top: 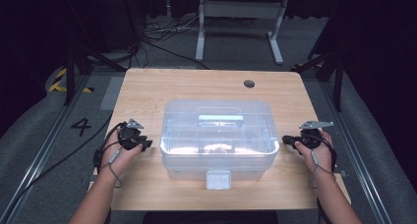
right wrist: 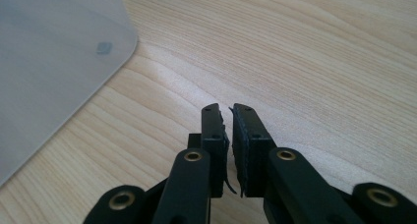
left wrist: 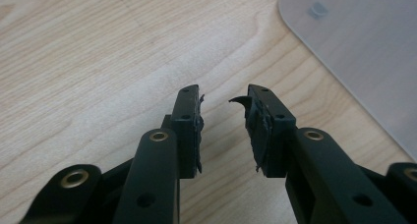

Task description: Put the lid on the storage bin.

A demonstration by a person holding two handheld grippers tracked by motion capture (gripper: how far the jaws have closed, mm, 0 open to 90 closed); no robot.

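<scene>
the left gripper (top: 146,144) is hovering over the wooden table (top: 147,91), just left of the clear plastic box (top: 219,135), its jaws standing moderately apart with nothing between them. in the left gripper view the box's frosted corner (left wrist: 364,52) is lying ahead to the right of the jaws. the box is sitting mid-table between both grippers, lid on, a pale handle (top: 221,118) on top. the right gripper (top: 288,141) is hanging just right of it, jaws showing a narrow, empty gap.
</scene>
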